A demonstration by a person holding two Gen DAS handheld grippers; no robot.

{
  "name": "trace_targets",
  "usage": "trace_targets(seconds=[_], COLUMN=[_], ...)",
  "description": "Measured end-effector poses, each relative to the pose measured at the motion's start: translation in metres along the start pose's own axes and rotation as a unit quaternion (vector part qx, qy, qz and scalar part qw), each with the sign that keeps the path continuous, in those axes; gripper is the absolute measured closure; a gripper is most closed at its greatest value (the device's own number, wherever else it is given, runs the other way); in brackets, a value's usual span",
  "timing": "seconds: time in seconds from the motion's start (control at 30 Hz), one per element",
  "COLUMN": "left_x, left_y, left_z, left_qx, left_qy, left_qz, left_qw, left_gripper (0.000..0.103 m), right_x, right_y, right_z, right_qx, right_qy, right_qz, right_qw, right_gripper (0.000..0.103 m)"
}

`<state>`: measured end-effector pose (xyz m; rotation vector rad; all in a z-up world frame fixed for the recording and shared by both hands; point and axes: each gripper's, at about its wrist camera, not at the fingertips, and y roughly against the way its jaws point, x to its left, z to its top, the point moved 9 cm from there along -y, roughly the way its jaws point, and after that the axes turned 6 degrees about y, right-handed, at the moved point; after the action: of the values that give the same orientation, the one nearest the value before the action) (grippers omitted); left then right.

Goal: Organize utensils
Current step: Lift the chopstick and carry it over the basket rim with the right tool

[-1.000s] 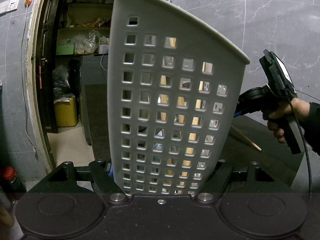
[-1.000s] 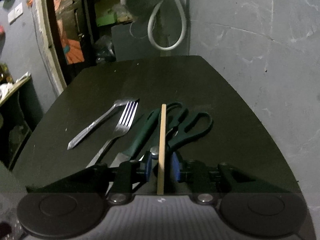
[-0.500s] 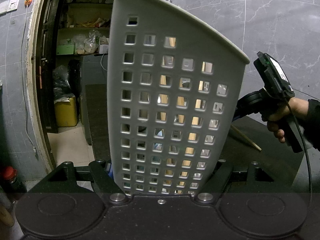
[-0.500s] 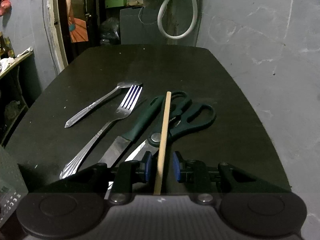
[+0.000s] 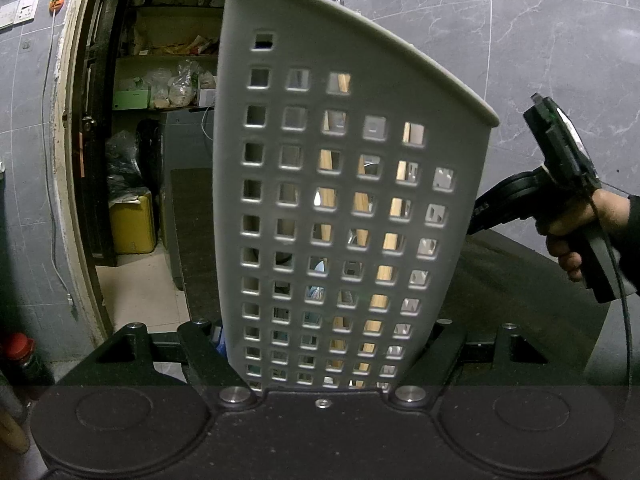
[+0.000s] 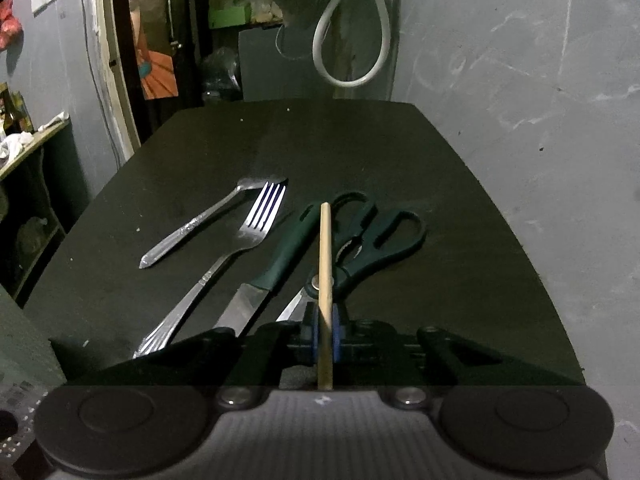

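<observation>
My left gripper (image 5: 324, 344) is shut on a grey perforated utensil holder (image 5: 360, 184) and holds it upright; wooden sticks and metal show through its holes. My right gripper (image 6: 326, 336) is shut on a wooden chopstick (image 6: 325, 272) that points forward above the black table (image 6: 400, 152). Below it lie a spoon (image 6: 208, 220), a fork (image 6: 236, 248), a green-handled knife (image 6: 276, 268) and green scissors (image 6: 372, 240). The right gripper's body (image 5: 560, 196) shows to the right of the holder in the left wrist view.
A grey marble wall (image 6: 540, 100) runs along the table's right side. An open doorway with shelves (image 5: 160, 100) and a yellow canister (image 5: 132, 224) lies to the left. A white hose (image 6: 352, 40) hangs beyond the table's far end.
My right gripper has closed tight on the chopstick and risen slightly, with the chopstick now straight ahead. The left gripper and holder have stayed still.
</observation>
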<state>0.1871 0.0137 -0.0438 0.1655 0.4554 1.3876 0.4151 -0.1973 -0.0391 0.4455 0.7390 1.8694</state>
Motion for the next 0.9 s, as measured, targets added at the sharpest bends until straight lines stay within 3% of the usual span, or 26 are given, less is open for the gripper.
trace_targets(seconds=[0.23,0.43,0.7,0.9], left_x=[0.0,-0.002,-0.005,-0.006], left_y=[0.001,0.003,0.002,0.001], left_z=[0.0,0.0,0.0,0.001], left_qx=[0.001,0.002,0.002,0.005], left_qy=[-0.002,-0.003,-0.004,-0.008], left_qz=[0.003,0.007,0.009,0.009], left_qw=[1.0,1.0,0.9999,0.9999], left_gripper=[0.026,0.026,0.026,0.026], right_x=[-0.003,-0.009,-0.005,0.004], right_y=[0.013,0.012,0.01,0.011], right_z=[-0.006,-0.028,-0.05,-0.062], right_qx=[-0.009,0.012,0.031,-0.001], right_qy=[-0.066,-0.186,-0.302,-0.369], right_qz=[0.04,0.108,0.211,0.294], right_qw=[0.997,0.977,0.929,0.882], right_gripper=[0.095,0.095,0.095,0.095])
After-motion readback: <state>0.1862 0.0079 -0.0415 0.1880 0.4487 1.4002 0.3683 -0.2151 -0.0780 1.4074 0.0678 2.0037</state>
